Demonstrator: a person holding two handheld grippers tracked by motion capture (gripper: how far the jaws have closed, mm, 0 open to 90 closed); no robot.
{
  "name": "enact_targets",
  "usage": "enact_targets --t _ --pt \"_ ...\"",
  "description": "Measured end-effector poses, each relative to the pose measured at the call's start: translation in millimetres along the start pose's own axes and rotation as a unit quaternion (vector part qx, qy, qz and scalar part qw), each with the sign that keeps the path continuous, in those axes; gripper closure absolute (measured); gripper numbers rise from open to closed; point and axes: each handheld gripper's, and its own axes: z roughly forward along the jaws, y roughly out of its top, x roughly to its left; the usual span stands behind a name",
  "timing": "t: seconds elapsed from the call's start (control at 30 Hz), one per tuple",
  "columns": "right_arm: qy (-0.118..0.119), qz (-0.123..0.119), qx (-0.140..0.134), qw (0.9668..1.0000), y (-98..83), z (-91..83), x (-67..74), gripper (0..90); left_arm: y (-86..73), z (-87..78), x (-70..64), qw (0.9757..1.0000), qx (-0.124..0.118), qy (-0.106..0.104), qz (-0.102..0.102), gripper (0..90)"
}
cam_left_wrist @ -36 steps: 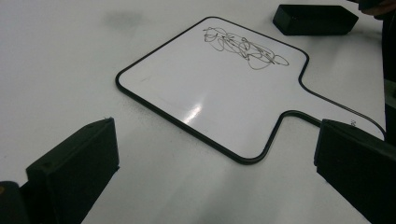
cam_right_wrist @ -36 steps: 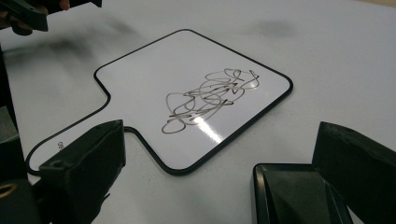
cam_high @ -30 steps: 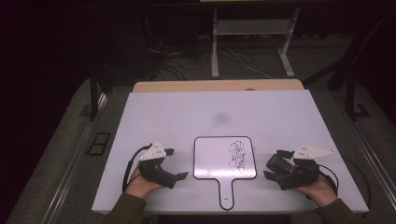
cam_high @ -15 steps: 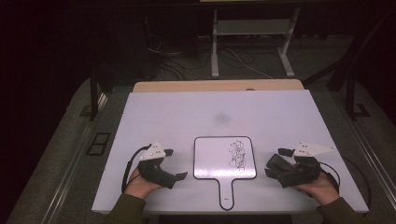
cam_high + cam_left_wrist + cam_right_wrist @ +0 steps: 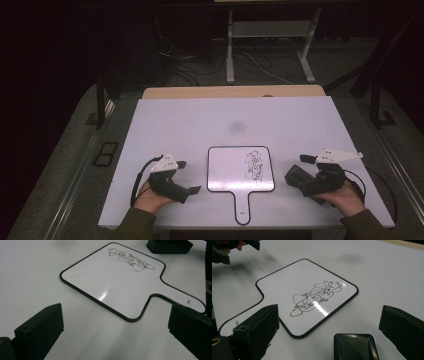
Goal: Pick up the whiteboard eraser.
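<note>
A small handled whiteboard (image 5: 241,169) lies flat near the table's front edge, with a black scribble (image 5: 255,165) on its right half. My left gripper (image 5: 188,176) rests on the table just left of it, jaws wide open and nothing between them (image 5: 116,315). At the board's right, my right gripper (image 5: 302,173) is open too. A black block-shaped eraser (image 5: 296,176) lies on the table between its jaws (image 5: 329,317), close to the camera (image 5: 355,346). The scribble (image 5: 315,297) sits just ahead of the eraser.
The white tabletop (image 5: 240,120) stretches bare behind the board, with a faint grey smudge (image 5: 236,127). A wooden strip (image 5: 235,91) runs along the far edge. Beyond are cables and a metal stand (image 5: 270,30) on a dark floor.
</note>
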Motion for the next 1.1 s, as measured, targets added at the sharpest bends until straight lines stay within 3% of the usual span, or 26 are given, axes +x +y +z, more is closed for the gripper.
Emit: enact_targets --t 1.1 --pt "-0.035 0.001 0.066 0.9972 -4.4 -11.0 -17.0 1.5 -2.0 -3.2 1.8 0.9999 -0.003 0.008 -0.007 0.0"
